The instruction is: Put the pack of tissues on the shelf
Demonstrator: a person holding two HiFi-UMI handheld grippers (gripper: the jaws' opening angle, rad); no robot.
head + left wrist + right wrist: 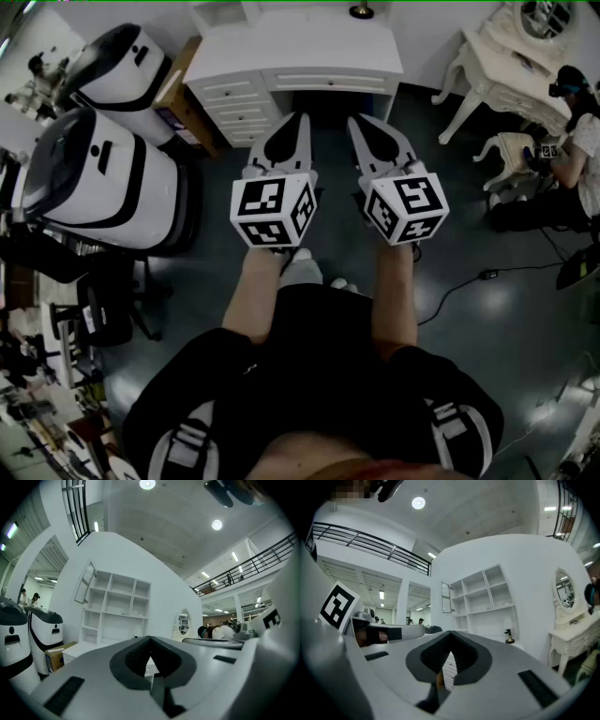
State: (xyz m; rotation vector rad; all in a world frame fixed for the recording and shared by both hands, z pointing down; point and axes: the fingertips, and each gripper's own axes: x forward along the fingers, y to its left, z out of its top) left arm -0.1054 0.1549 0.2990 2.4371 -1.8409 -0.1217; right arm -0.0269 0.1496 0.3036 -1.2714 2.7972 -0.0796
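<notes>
– Your left tool [300,120] and right tool [356,122] sit closest, held out in front of you. Each has its jaws tip to tip, with nothing caught between them.
– So where is the pack of tissues?
– You carry none, and no view shows it, so I cannot tell you where it lies.
– And the shelf?
– You face it: the white shelf [117,603] stands against the wall above the white counter [295,45].
– How far along am I?
– By my judgement, nothing is done. You have to find the pack, grip it, then bring it to the shelf.
</notes>
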